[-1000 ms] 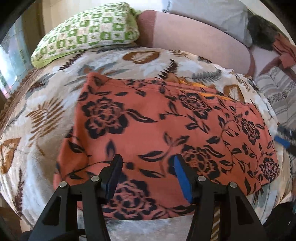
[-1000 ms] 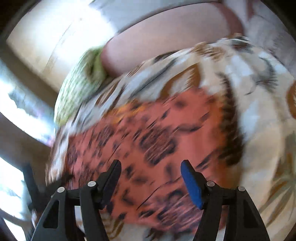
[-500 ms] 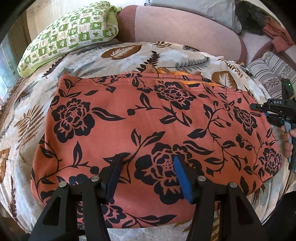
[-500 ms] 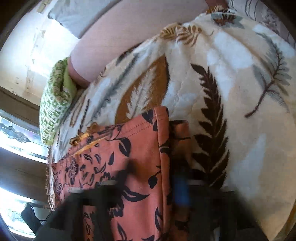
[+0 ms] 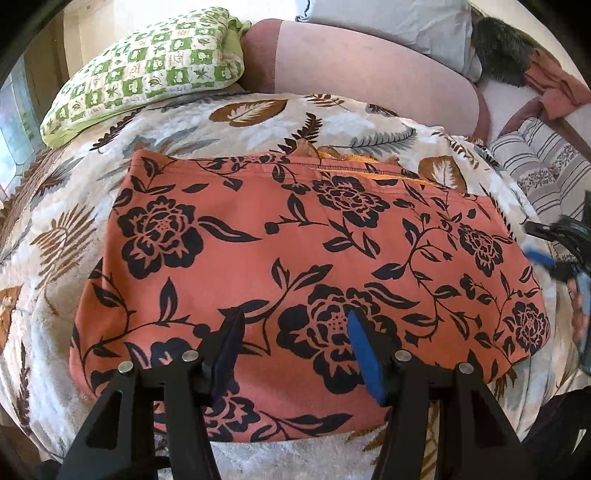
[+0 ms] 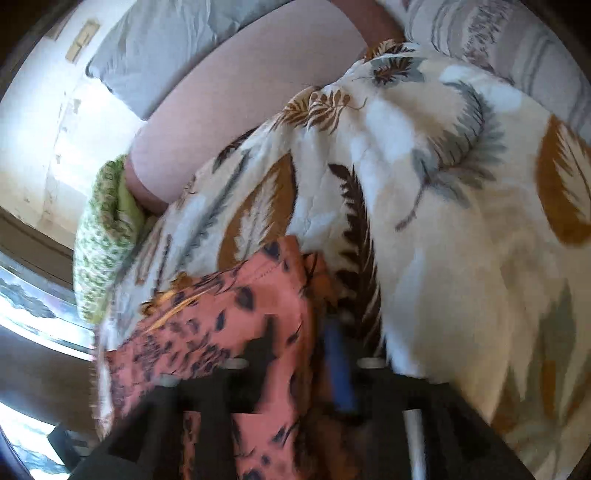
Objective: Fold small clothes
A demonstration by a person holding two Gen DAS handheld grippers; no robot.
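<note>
An orange garment with black flowers (image 5: 295, 266) lies flat on the leaf-print blanket (image 5: 258, 122). My left gripper (image 5: 291, 343) is open and hovers over the garment's near edge, holding nothing. My right gripper (image 5: 546, 251) shows at the garment's right edge in the left wrist view. In the blurred right wrist view, the right gripper (image 6: 299, 347) sits at the garment's corner (image 6: 266, 295), fingers partly apart with the cloth edge between them. The blur hides whether they press on it.
A green checked pillow (image 5: 147, 74) lies at the back left. A pink bolster (image 5: 369, 70) runs along the back, with a grey pillow (image 5: 388, 18) behind it. A striped cushion (image 5: 543, 162) sits at the right.
The left gripper pulled back, so more of the garment shows. The right gripper swung to the garment's right corner and its fingers have come closer together there.
</note>
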